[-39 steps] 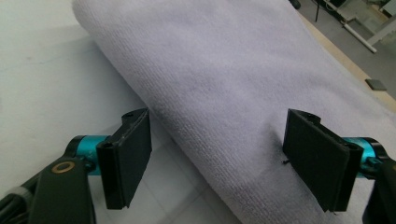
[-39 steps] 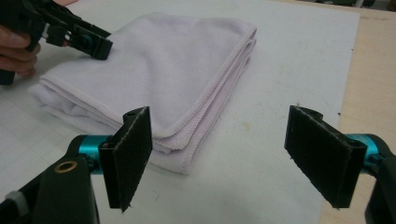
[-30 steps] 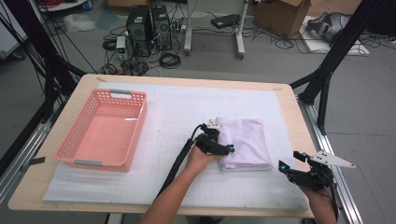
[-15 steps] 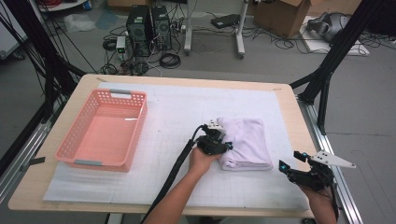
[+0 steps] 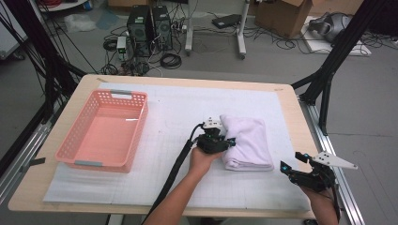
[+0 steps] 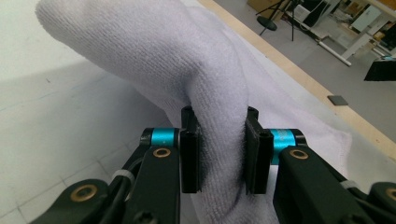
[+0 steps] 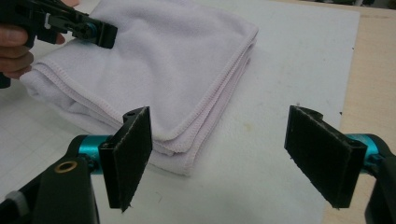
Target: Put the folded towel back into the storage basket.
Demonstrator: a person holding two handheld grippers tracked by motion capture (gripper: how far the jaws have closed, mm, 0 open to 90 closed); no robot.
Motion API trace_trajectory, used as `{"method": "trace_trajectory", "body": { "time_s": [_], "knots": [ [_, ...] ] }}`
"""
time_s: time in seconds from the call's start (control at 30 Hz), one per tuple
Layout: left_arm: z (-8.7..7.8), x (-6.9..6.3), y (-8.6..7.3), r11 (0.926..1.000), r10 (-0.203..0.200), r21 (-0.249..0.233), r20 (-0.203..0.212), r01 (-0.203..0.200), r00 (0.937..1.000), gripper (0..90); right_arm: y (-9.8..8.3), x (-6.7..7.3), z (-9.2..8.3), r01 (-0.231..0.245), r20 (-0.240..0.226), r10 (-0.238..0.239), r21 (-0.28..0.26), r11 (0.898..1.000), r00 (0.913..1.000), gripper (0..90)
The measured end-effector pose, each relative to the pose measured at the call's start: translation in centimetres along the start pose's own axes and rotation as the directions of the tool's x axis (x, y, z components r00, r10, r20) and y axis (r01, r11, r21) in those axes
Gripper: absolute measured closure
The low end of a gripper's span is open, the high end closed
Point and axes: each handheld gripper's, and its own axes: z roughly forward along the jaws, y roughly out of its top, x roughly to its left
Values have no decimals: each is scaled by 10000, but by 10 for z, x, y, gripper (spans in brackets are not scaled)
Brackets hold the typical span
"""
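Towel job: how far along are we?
Done: the white towel lies folded on the mat, beside the pink basket, which holds nothing. In hand: the left gripper has just been closing, and its pads now pinch a fold at the towel's edge. The right gripper hangs open near the table's right edge, apart from the towel. Left, probably: lift the towel and carry it to the basket.

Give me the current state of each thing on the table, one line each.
Towel: folded, left edge bunched and pinched.
Left hand-held gripper: jaws just closed, shut on the towel fold.
Right hand-held gripper: open, holding nothing, near the table's right edge.
Pink basket: upright, empty.
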Motion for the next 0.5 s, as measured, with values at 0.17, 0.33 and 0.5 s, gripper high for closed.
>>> {"method": "trace_trajectory", "body": {
  "time_s": [0.17, 0.33, 0.5],
  "knots": [
    [-7, -3, 4, 9988, 237, -432, 354, -221, 9991, 727, 0, -1, 0, -60, -2, 60, -7, 10000, 10000, 225],
    [-17, -6, 8, 9953, 682, -724, 571, -640, 9960, 728, 0, 0, 1, -28, -17, 28, -28, 10000, 10000, 225],
    [-29, -8, 13, 9913, 860, -1065, 738, -779, 9936, 728, 0, 1, 2, 14, -42, -14, -28, 10000, 10000, 225]
  ]
}}
